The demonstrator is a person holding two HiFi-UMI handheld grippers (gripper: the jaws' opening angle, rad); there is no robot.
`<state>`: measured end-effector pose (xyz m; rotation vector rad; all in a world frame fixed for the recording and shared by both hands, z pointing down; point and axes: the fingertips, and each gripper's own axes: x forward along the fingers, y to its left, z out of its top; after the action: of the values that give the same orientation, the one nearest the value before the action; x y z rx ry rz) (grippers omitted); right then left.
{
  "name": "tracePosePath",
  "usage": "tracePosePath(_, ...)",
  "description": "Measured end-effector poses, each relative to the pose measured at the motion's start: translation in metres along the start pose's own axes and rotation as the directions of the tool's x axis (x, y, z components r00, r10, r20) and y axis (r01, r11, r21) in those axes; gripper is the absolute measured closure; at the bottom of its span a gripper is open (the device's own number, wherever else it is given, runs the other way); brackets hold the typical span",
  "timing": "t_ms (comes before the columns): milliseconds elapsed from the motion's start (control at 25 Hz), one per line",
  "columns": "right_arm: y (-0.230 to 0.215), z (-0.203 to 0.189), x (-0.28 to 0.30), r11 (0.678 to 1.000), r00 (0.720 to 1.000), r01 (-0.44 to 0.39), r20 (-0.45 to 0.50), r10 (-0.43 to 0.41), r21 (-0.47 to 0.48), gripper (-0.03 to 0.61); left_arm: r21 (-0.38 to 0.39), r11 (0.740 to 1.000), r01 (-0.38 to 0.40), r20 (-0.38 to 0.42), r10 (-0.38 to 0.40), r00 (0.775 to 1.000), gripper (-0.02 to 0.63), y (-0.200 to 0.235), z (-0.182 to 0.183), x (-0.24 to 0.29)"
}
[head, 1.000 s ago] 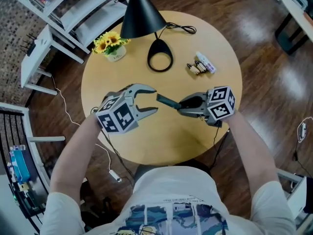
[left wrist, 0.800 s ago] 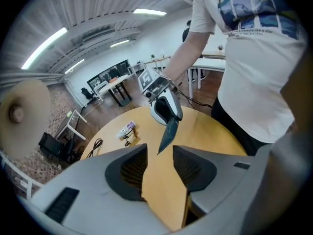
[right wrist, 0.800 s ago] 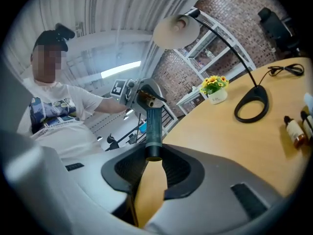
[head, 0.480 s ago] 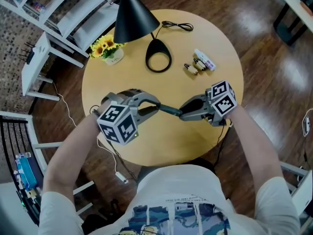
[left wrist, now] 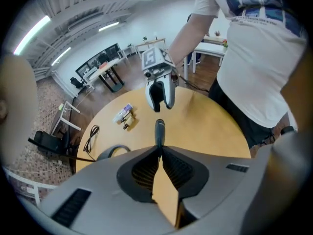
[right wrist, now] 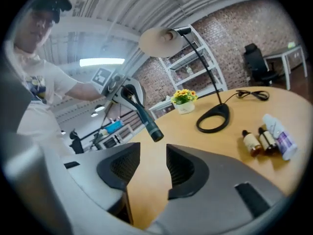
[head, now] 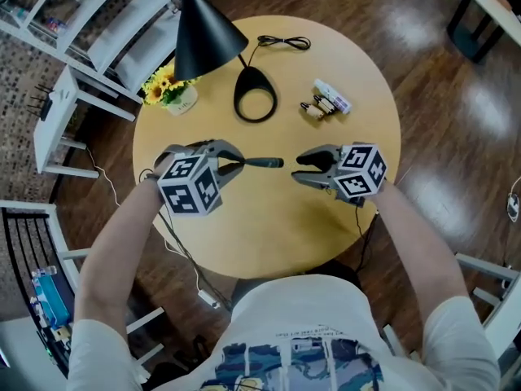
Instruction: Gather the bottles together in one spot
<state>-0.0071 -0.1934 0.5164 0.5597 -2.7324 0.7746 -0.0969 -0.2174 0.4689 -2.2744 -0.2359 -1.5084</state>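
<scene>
A slim dark bottle (head: 262, 163) sticks out sideways from my left gripper (head: 234, 166), which is shut on its end above the round wooden table (head: 269, 235). In the left gripper view the dark bottle (left wrist: 159, 130) points straight ahead from the closed jaws. My right gripper (head: 303, 168) faces it a short gap away; its jaws are opening with nothing between them. From the right gripper view the dark bottle (right wrist: 146, 121) hangs just beyond that gripper's (right wrist: 153, 153) tips. Two small brown bottles (right wrist: 251, 142) and a white, purple-labelled one (right wrist: 279, 135) lie together at the table's far right.
A black desk lamp (head: 203, 31) stands at the back, its ring base (head: 255, 104) on the table. A small pot of yellow flowers (head: 167, 90) sits at the back left and a coiled black cable (head: 283, 42) at the far edge. White shelving (head: 98, 31) stands beyond.
The dark bottle went from my right gripper to my left. The left jaws closed on it, the right jaws opened and drew back to the right.
</scene>
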Motion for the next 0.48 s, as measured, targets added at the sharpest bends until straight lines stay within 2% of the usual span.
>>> tracePosePath(120, -0.017, -0.012, -0.010, 0.979, 0.981, 0.186, -0.032, -0.189, -0.078, 0.376, -0.041, 0.999, -0.002, -0.149, -0.004, 0.989, 0.584, 0.017, -0.039, 0.015)
tracePosePath(240, -0.020, -0.013, -0.023, 0.930, 0.937, 0.344, -0.025, -0.350, -0.126, 0.362, -0.108, 0.994, 0.028, -0.269, -0.057, 0.961, 0.584, 0.025, -0.076, 0.030)
tracePosePath(360, -0.008, -0.011, -0.035, 0.883, 0.896, 0.435, -0.013, -0.444, -0.175, 0.362, -0.170, 0.984, 0.051, -0.355, -0.109, 0.929, 0.584, 0.032, -0.103, 0.041)
tracePosePath(480, 0.004, -0.016, -0.044, 0.857, 0.871, 0.481, -0.005, -0.491, -0.185, 0.362, -0.200, 0.979, 0.049, -0.415, -0.130, 0.901, 0.584, 0.045, -0.119, 0.052)
